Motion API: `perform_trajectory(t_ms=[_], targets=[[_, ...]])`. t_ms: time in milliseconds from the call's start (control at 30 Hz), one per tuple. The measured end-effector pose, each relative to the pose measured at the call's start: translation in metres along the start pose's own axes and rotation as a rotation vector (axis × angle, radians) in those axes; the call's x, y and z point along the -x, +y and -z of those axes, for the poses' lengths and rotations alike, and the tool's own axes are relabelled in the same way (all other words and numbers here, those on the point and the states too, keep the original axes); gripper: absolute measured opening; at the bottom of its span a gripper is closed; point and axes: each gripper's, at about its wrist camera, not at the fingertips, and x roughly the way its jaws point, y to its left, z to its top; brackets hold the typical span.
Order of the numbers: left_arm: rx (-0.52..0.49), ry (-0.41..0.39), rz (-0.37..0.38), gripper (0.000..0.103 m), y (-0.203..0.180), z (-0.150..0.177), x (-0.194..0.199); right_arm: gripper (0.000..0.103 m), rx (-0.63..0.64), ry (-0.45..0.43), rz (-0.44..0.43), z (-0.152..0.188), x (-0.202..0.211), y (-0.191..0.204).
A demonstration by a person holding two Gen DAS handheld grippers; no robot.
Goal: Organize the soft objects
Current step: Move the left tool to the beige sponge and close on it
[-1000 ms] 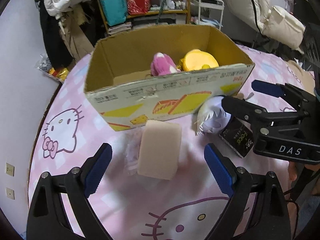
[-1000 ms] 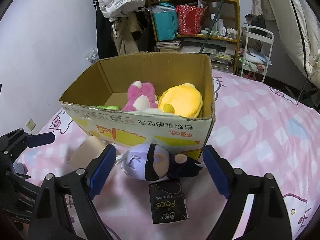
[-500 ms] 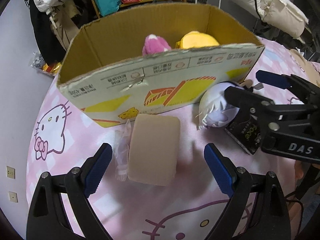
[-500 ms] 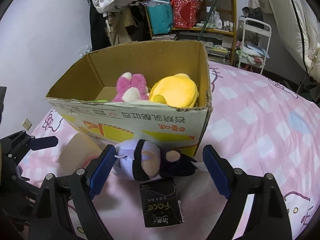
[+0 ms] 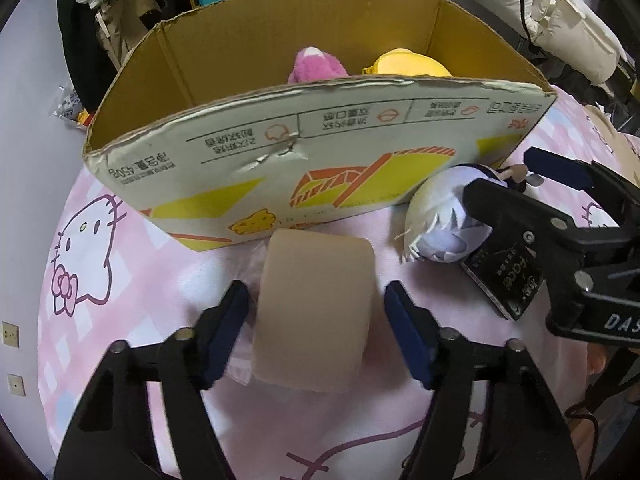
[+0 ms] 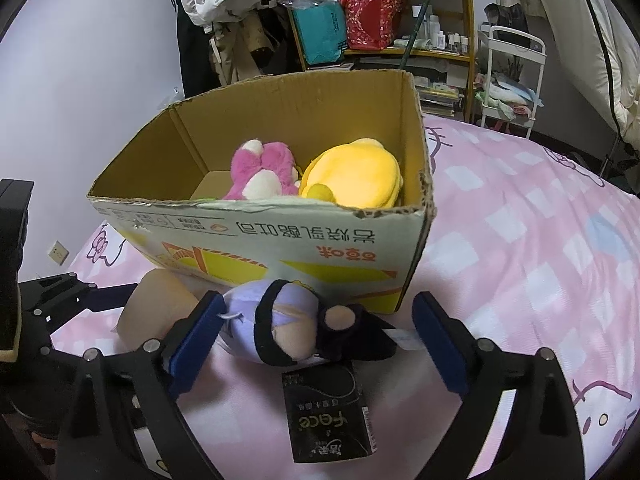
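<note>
The left gripper [image 5: 316, 312] is closing around the beige foam block [image 5: 314, 312] lying on the pink bedspread [image 5: 120, 280] before the cardboard box [image 5: 320, 148], pads not yet pressing. The right gripper [image 6: 316, 340], jaws opening wide, straddles the purple plush doll [image 6: 276, 328] without touching.

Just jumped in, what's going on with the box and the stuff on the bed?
The left gripper is closing around the beige foam block; small gaps still show. The right gripper is opening, straddling the purple plush doll. Both lie before the cardboard box, which holds a pink plush and a yellow plush.
</note>
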Motion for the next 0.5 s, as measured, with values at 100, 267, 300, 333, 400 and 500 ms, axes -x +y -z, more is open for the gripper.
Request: perform_trajectory(t_ms=[100, 267, 300, 333, 400, 500], targets=[[-0.005, 0.0, -0.008, 0.062, 0.0008, -0.0006, -0.0014, 0.101, -0.003, 0.004, -0.002, 0.001, -0.0014, -0.0015], [-0.015, 0.001, -0.014, 0.062, -0.0006, -0.0004, -0.0048, 0.101, -0.012, 0.01, -0.011, 0.0008, -0.0025, -0.0029], [-0.018, 0.001, -0.018, 0.062, -0.0009, -0.0007, -0.0059, 0.102, -0.014, 0.01, -0.012, 0.001, -0.0027, -0.0028], [-0.021, 0.002, -0.02, 0.062, -0.0009, -0.0004, -0.0066, 0.102, -0.017, 0.011, -0.014, 0.001, -0.0032, -0.0028], [-0.023, 0.0, -0.027, 0.062, -0.0027, -0.0007, -0.0069, 0.102, -0.017, 0.013, -0.017, 0.0009, -0.0036, -0.0037], [-0.025, 0.0, -0.035, 0.062, -0.0042, -0.0009, -0.0081, 0.102, -0.02, 0.014, -0.021, 0.001, -0.0036, -0.0047]])
